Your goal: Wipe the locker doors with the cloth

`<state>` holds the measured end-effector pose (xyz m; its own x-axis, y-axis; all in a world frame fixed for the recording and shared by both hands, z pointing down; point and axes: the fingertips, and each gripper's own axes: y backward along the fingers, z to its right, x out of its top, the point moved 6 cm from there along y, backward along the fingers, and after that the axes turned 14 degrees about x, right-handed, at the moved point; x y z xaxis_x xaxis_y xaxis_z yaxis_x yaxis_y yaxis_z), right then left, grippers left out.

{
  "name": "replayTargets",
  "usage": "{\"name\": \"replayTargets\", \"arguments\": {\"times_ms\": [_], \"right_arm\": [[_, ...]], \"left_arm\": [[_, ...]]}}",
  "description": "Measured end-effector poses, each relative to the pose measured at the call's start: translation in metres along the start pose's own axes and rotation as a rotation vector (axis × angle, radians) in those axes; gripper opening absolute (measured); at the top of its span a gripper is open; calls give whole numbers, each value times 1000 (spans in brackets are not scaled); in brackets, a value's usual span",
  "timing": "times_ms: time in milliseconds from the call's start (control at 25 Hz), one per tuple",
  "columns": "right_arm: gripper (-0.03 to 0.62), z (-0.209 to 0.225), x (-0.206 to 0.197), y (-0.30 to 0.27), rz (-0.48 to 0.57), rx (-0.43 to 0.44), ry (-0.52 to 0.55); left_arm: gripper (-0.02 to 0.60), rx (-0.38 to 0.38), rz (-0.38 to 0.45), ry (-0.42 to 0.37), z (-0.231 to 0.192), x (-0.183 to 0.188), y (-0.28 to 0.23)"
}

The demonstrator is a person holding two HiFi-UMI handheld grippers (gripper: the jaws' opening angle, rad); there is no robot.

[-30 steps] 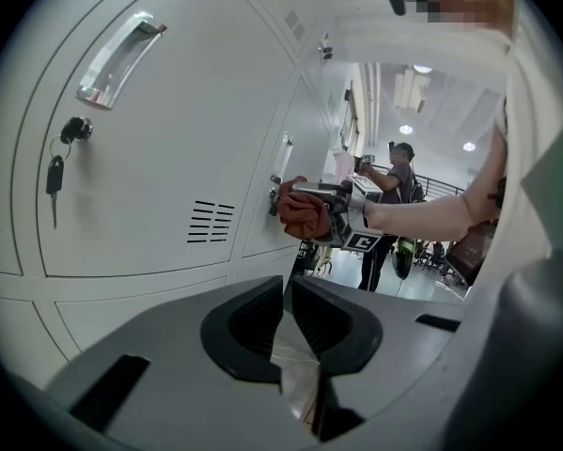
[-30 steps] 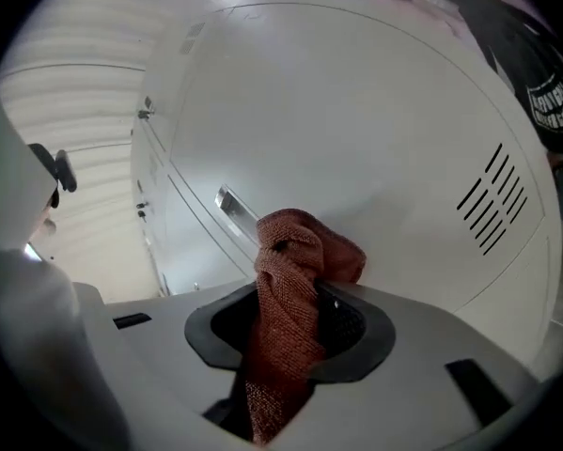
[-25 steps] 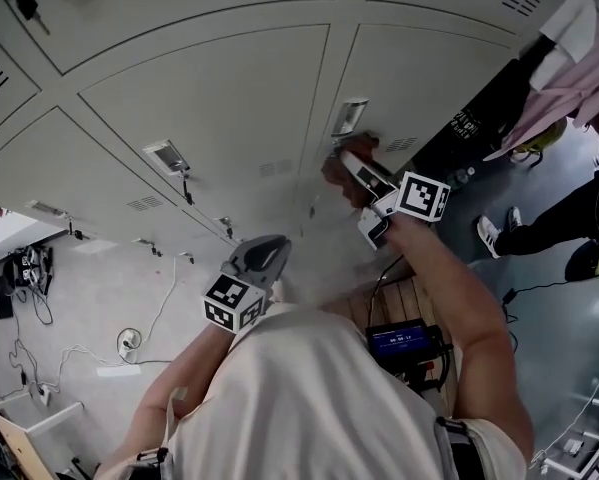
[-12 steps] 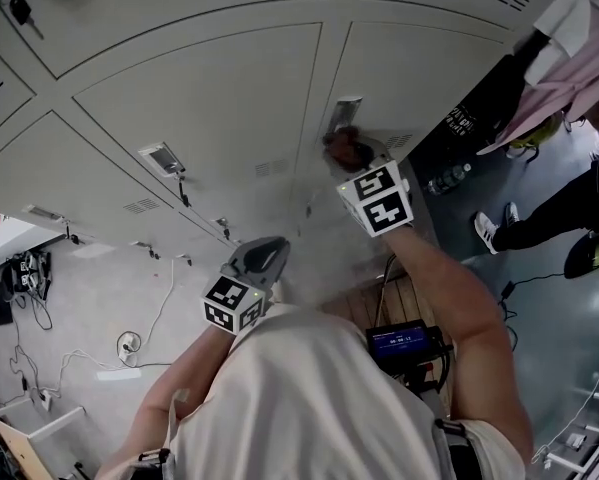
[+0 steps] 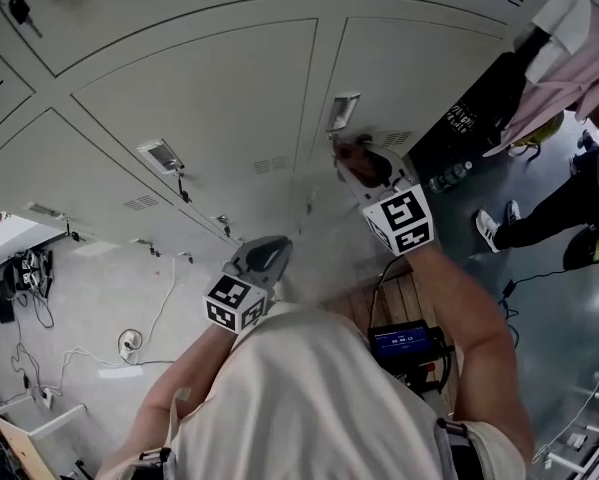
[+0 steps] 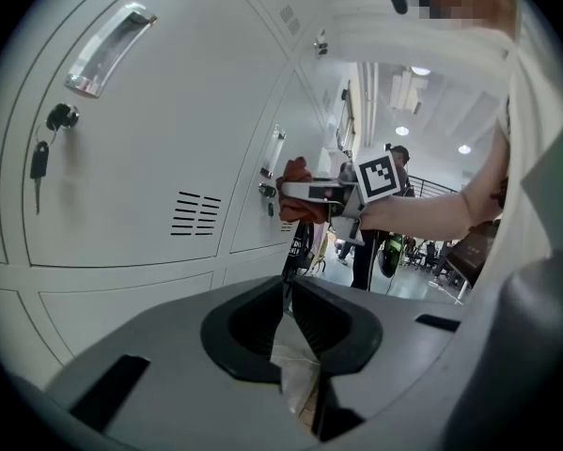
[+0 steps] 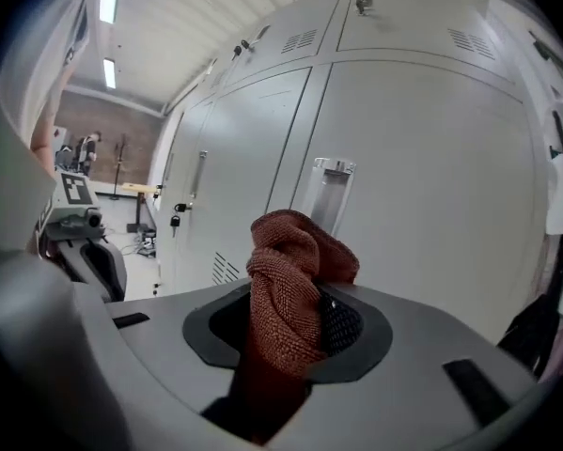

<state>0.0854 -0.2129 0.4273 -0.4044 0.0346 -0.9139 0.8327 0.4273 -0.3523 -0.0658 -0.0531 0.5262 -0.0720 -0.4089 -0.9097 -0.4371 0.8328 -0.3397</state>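
**Cloth at locker door, right tongs**

Right tongs are clamped on the rust-red cloth. The cloth is held up at the grey locker door, just beside its handle. Left tongs sit nearer the person, pinched together on 1 pale scrap.

No readable text, no legible labels or numbers

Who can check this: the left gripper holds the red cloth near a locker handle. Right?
No: the right gripper holds the cloth near the handle, as the right gripper view shows. The left gripper pinches only a pale scrap.
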Motion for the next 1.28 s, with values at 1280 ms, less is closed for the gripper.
{"name": "replayTargets", "arguments": {"times_ms": [1280], "right_arm": [[126,63,-50,9,18,-37,-285]], "left_arm": [[35,33,-16,11,-3,-4,2]]}}
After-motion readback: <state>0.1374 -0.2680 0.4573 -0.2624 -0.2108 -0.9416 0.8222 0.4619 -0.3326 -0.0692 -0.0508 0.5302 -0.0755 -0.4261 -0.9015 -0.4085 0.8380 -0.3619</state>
